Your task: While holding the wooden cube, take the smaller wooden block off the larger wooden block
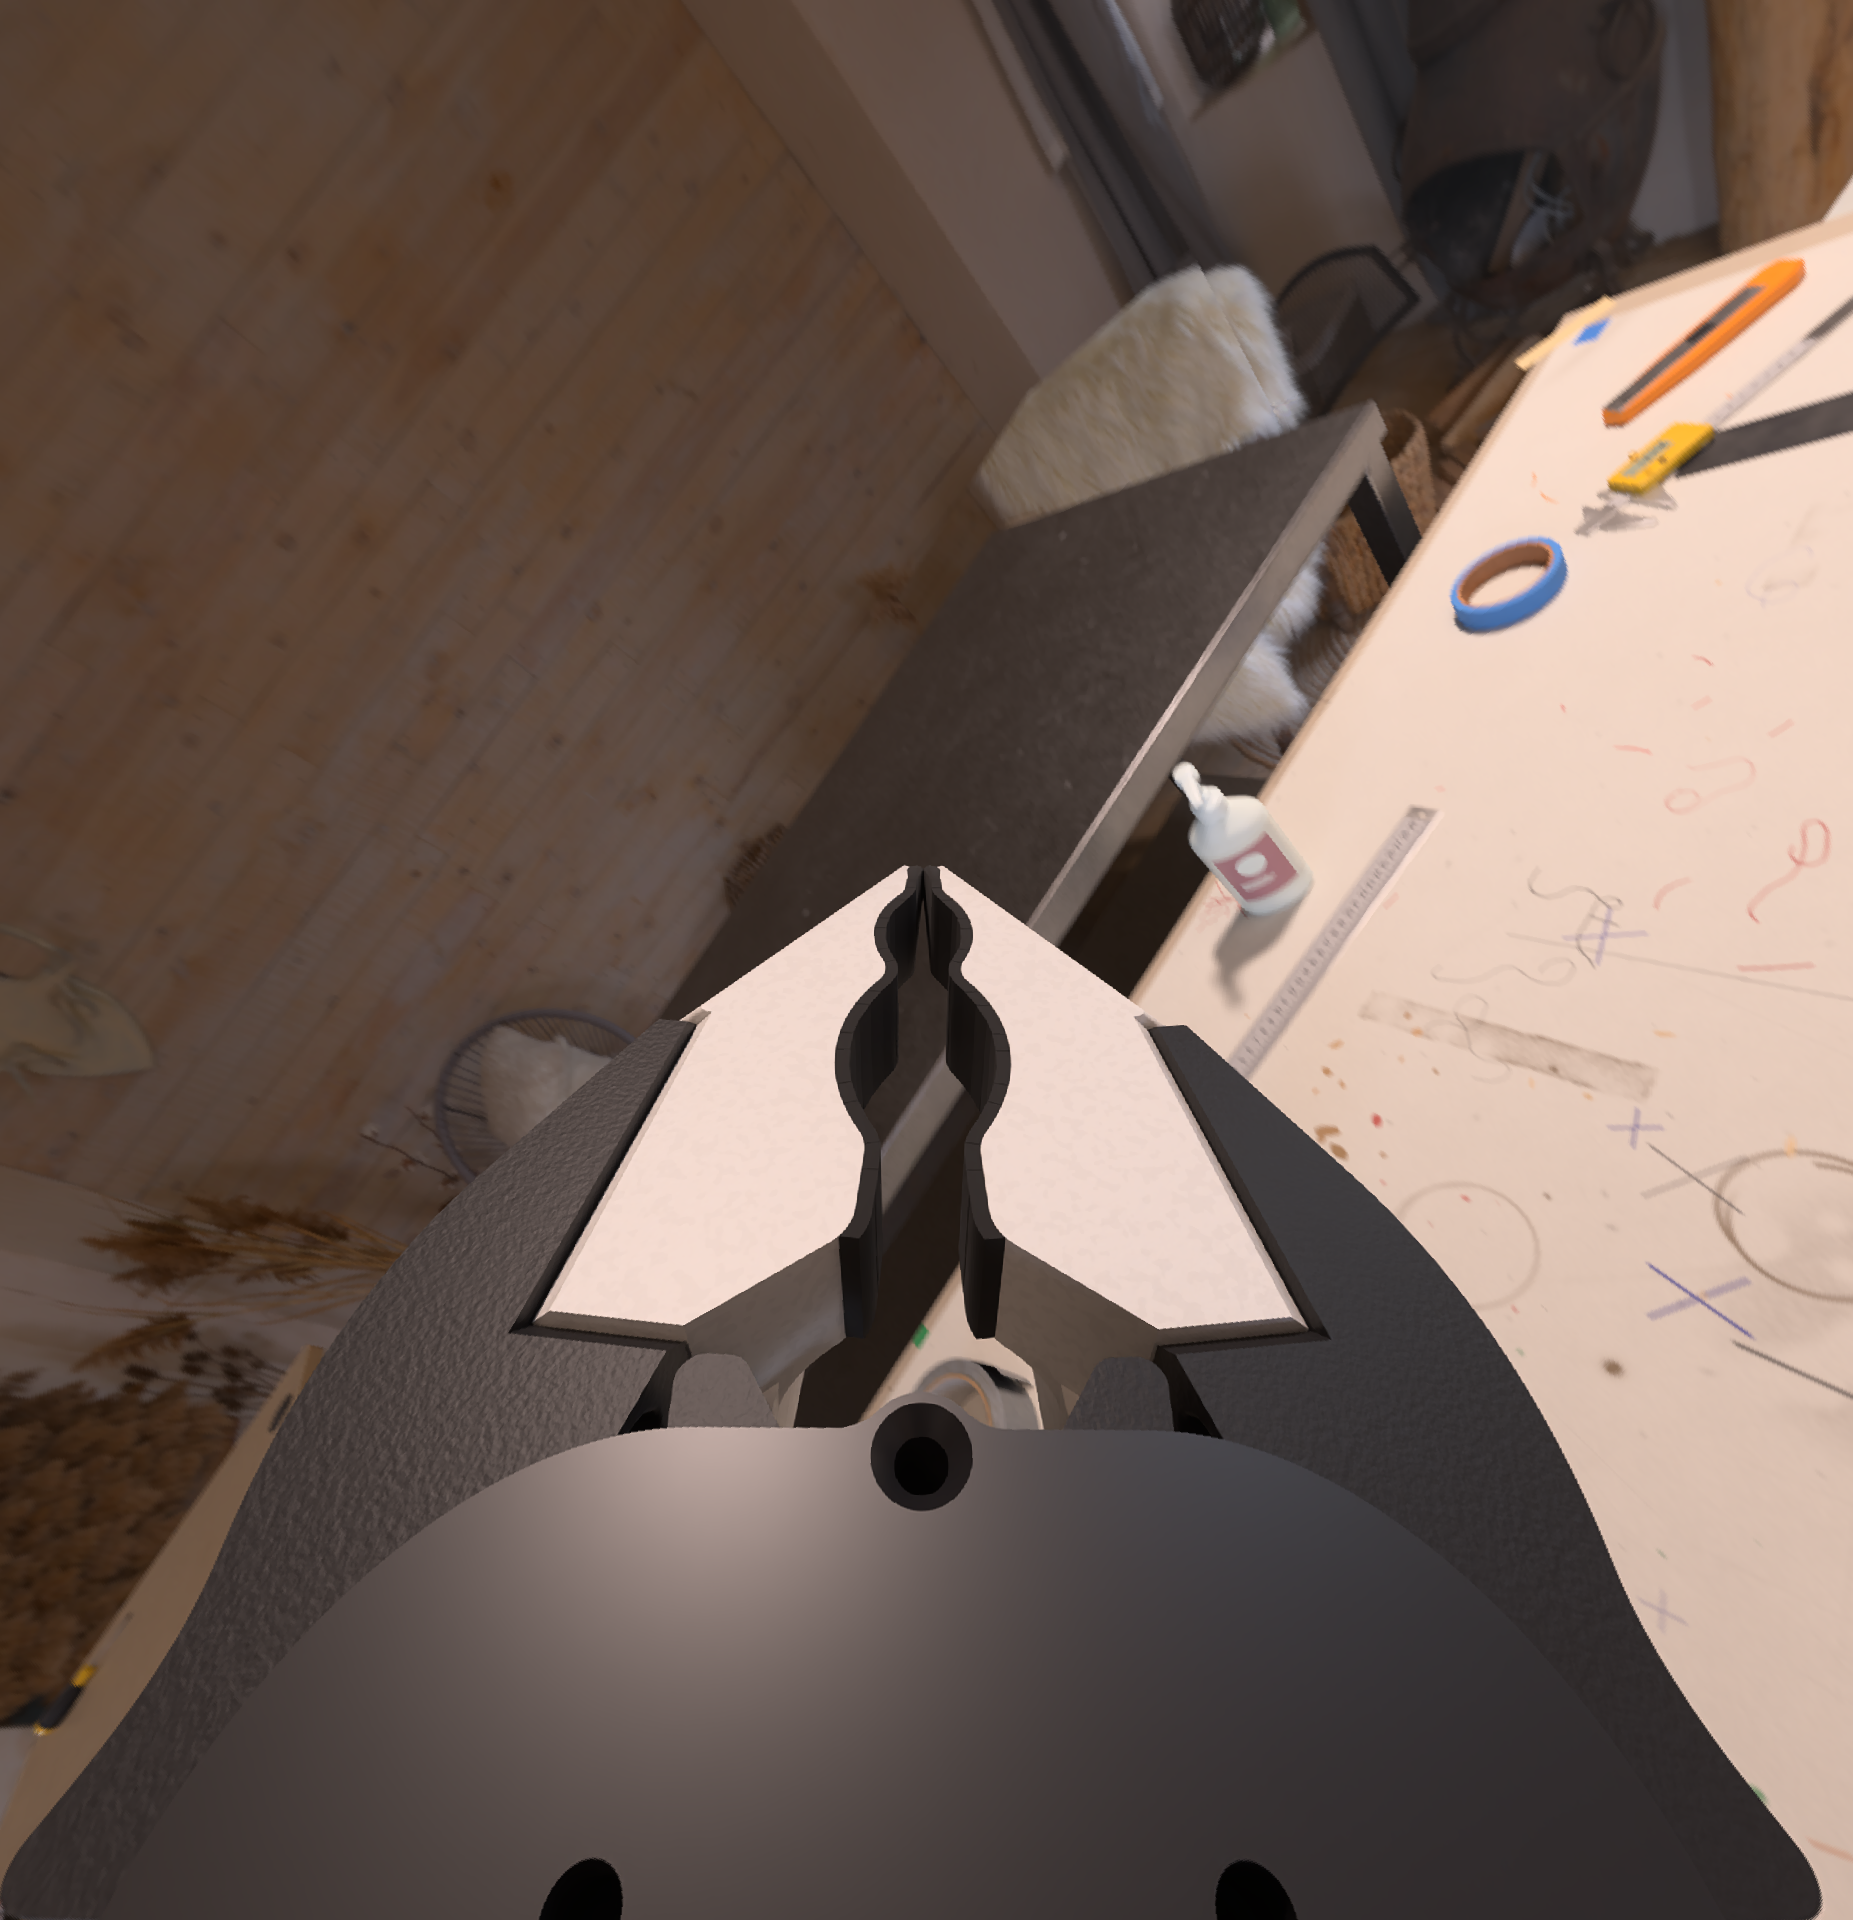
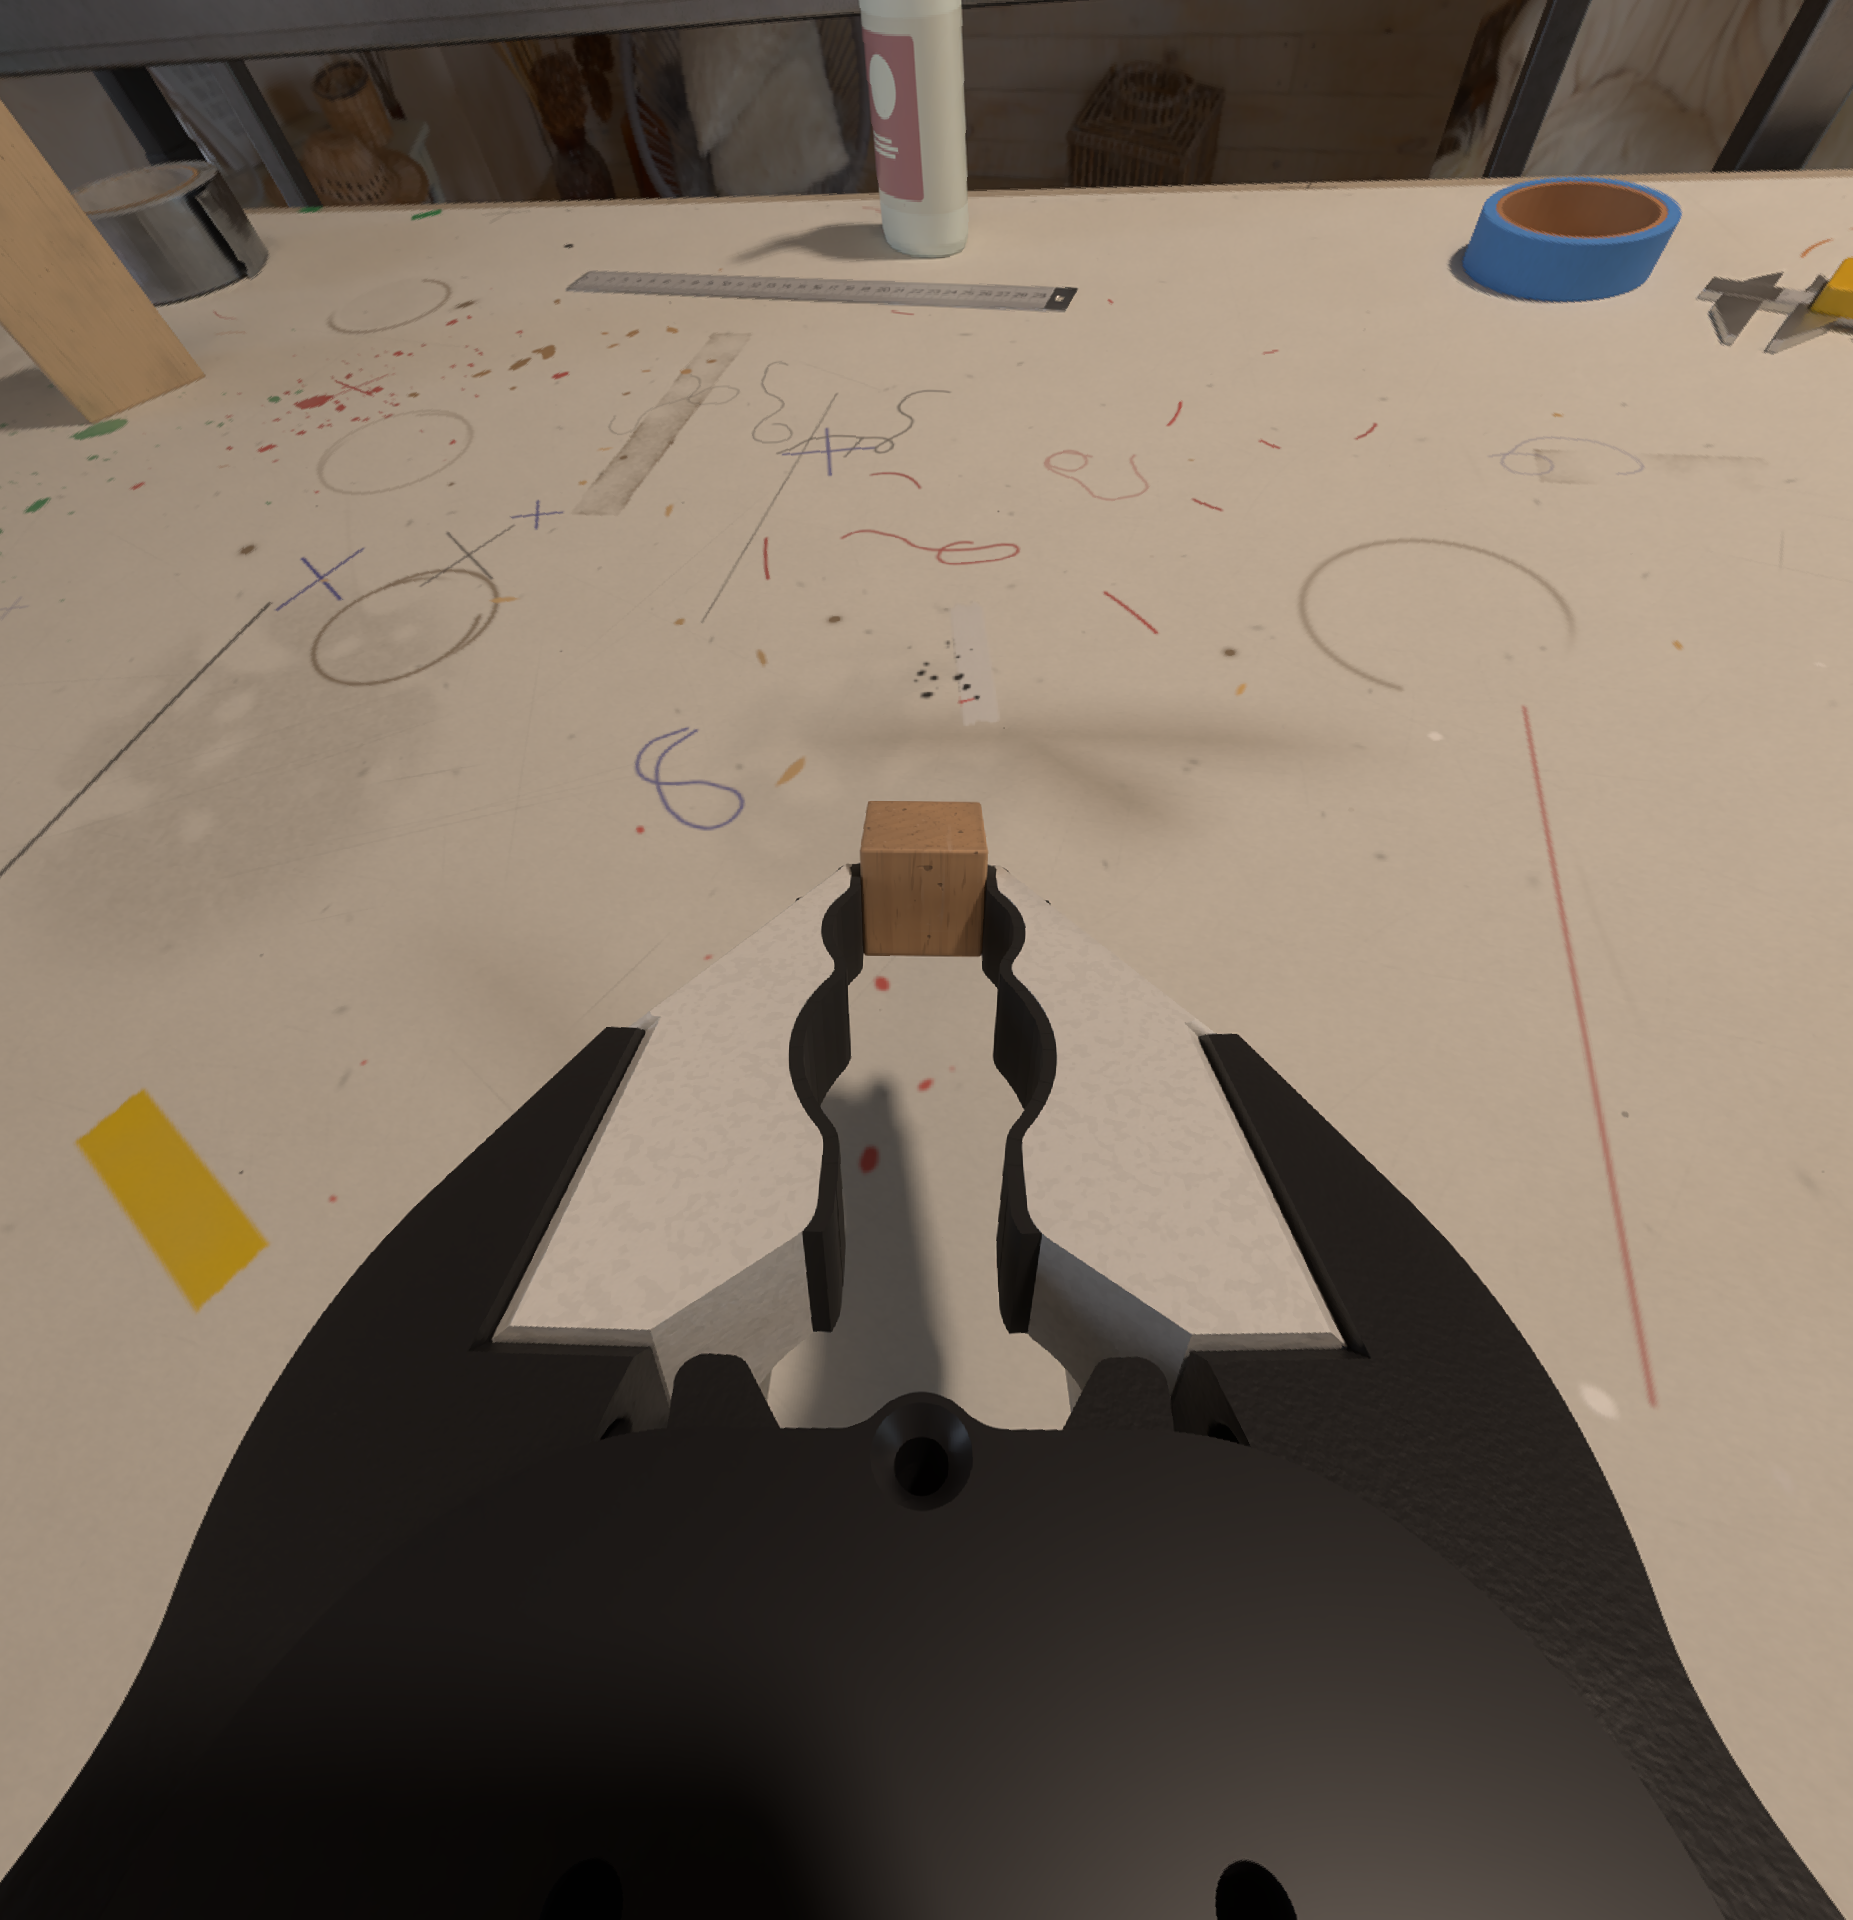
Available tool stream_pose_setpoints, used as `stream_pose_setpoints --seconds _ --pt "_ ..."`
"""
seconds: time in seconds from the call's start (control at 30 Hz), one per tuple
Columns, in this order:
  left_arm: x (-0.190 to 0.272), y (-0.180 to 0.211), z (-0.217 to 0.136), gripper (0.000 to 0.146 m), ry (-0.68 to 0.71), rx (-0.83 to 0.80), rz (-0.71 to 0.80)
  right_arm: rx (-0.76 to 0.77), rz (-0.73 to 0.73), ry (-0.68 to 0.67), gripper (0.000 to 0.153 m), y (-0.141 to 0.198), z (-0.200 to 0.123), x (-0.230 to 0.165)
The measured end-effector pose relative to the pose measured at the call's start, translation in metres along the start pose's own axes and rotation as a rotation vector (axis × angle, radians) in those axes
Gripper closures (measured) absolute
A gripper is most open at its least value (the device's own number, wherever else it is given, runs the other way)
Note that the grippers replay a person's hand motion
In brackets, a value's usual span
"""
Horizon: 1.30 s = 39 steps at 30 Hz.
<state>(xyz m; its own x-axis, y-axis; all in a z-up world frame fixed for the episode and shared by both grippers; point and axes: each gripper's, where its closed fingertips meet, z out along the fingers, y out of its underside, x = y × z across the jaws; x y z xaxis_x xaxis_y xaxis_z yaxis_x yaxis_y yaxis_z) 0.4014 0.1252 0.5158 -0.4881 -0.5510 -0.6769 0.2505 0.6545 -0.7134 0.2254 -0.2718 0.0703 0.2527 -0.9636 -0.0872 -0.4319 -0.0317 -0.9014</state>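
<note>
The right gripper (image 2: 923, 883) has its jaws clamped on the cube (image 2: 922, 878), pinched at the fingertips and held above the scribbled table (image 2: 1317, 935). The left gripper (image 1: 924, 878) is tilted off past the table's edge, its jaws pressed together on nothing. A bottle (image 2: 917, 125), ruler (image 2: 823, 288) and blue tape (image 2: 1571, 237) sit along the far edge. I can't see either block.

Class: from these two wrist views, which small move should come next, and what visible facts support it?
Probably swing the left gripper down toward the table to look for the stacked blocks. Its fingers are shut on nothing and point past the table edge, while the right gripper already clamps the wooden cube. Neither view shows the stack.
</note>
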Motion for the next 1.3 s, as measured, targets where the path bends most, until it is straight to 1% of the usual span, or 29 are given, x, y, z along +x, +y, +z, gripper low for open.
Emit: stream_pose_setpoints --seconds 0.07,0.1,0.13,0.27,0.3,0.33,0.4,0.43,0.47,0.5,0.57,0.63,0.7,0.77,0.8,0.87,0.97,1.07,1.17,1.2,1.23,1.27,1.3 --pt "0.014 0.023 0.005 0.146 0.046 -0.029 -0.034 0.003 0.007 -0.002 0.131 0.0 -0.001 0.0" --pt "0.027 0.039 0.006 0.146 0.097 -0.054 -0.071 0.004 0.01 -0.002 0.131 0.001 -0.002 0.001" --pt "0.041 0.057 0.007 0.146 0.147 -0.096 -0.114 0.004 0.011 -0.002 0.131 0.001 -0.003 0.001" --pt "0.098 0.141 0.007 0.146 0.276 -0.212 -0.302 0.007 0.01 0.006 0.131 0.001 -0.004 0.003" --pt "0.11 0.161 0.007 0.141 0.295 -0.235 -0.369 0.006 0.014 0.004 0.131 0.001 -0.004 0.003" --pt "0.124 0.181 0.007 0.131 0.327 -0.253 -0.443 0.005 0.018 -0.001 0.131 0.001 -0.003 0.002" --pt "0.145 0.22 0.004 0.104 0.356 -0.326 -0.583 0.003 0.021 -0.009 0.131 0.001 0.0 0.001" --pt "0.151 0.237 0.001 0.092 0.34 -0.354 -0.63 0.001 0.019 -0.01 0.131 0.0 0.001 0.0" --pt "0.154 0.251 -0.002 0.086 0.297 -0.356 -0.673 -0.001 0.018 -0.012 0.131 0.0 0.003 -0.001" --pt "0.153 0.264 -0.007 0.085 0.241 -0.348 -0.717 -0.004 0.017 -0.014 0.131 0.0 0.004 -0.002" --pt "0.148 0.284 -0.018 0.086 0.137 -0.322 -0.799 -0.008 0.015 -0.019 0.131 0.0 0.007 -0.004" --pt "0.14 0.303 -0.024 0.086 0.101 -0.318 -0.858 -0.015 0.009 -0.023 0.131 0.0 0.009 -0.006" --pt "0.126 0.323 -0.025 0.085 0.095 -0.389 -0.856 -0.02 0.003 -0.025 0.131 0.0 0.011 -0.007" --pt "0.104 0.344 -0.02 0.084 0.062 -0.467 -0.802 -0.022 0.005 -0.033 0.131 0.0 0.014 -0.007" --pt "0.098 0.353 -0.015 0.084 0.087 -0.514 -0.789 -0.025 0.008 -0.037 0.131 0.0 0.016 -0.007" --pt "0.092 0.365 0.002 0.079 0.197 -0.612 -0.808 -0.031 0.015 -0.047 0.131 0.001 0.018 -0.009" --pt "0.09 0.369 0.036 0.076 0.334 -0.693 -0.854 -0.039 0.023 -0.06 0.131 0.002 0.02 -0.012" --pt "0.089 0.376 0.066 0.078 0.38 -0.831 -0.794 -0.05 0.004 -0.049 0.131 0.003 0.021 -0.011" --pt "0.097 0.389 0.084 0.091 0.411 -0.988 -0.739 -0.054 -0.006 -0.034 0.131 0.004 0.018 -0.008" --pt "0.098 0.397 0.086 0.102 0.403 -1.052 -0.712 -0.054 -0.003 -0.032 0.131 0.005 0.017 -0.006" --pt "0.096 0.405 0.086 0.115 0.366 -1.119 -0.674 -0.056 0.002 -0.03 0.131 0.006 0.016 -0.005" --pt "0.096 0.409 0.085 0.129 0.352 -1.163 -0.649 -0.056 0.009 -0.03 0.131 0.007 0.015 -0.003" --pt "0.095 0.409 0.086 0.138 0.353 -1.173 -0.645 -0.056 0.016 -0.03 0.131 0.008 0.014 -0.002"
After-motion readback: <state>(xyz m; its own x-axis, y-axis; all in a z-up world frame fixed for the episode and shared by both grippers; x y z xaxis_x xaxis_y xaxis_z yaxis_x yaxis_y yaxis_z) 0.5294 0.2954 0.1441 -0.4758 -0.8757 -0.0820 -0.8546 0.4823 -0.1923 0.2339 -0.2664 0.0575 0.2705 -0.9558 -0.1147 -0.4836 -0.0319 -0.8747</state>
